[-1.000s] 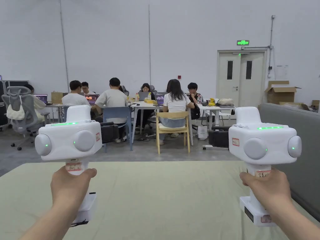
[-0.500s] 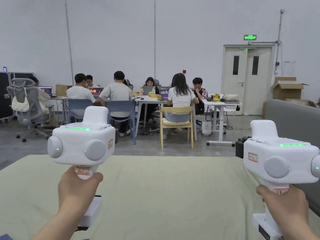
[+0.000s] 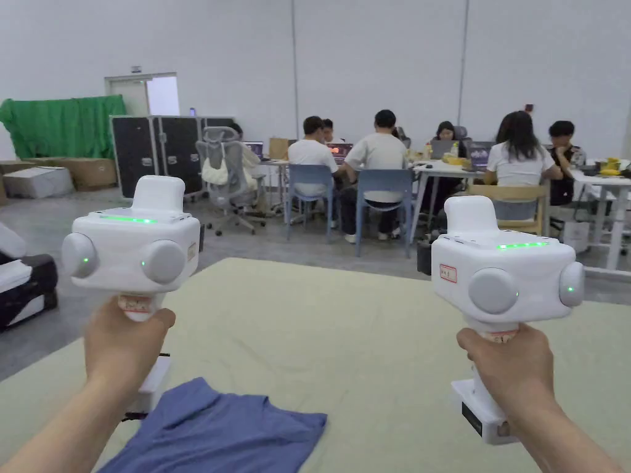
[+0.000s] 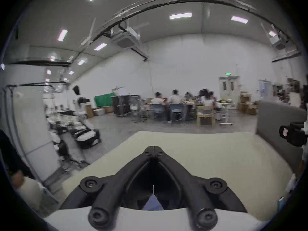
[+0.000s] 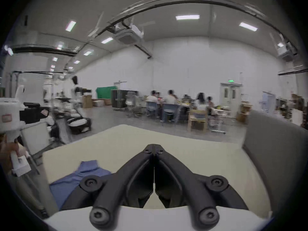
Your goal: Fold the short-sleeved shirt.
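Note:
A blue short-sleeved shirt (image 3: 222, 431) lies crumpled at the near left of the pale green table (image 3: 345, 332). In the head view a hand holds up each white gripper body, the left one (image 3: 132, 246) just above and beyond the shirt, the right one (image 3: 505, 277) well to its right. In the left gripper view my left gripper (image 4: 153, 148) is shut with nothing between the jaws, and a patch of the shirt (image 4: 152, 204) shows below them. My right gripper (image 5: 154, 147) is also shut and empty, with the shirt (image 5: 80, 178) lower left of it.
A grey padded panel (image 5: 275, 151) borders the table's right side. Beyond the far edge, several people (image 3: 382, 154) sit at desks, with an office chair (image 3: 225, 166) and black cases (image 3: 160, 148) nearby. A black and white object (image 3: 24, 283) rests on the floor at the left.
The head camera has swung left and down, so the blue shirt now shows at the bottom left. Both grippers stay raised over the table, still shut.

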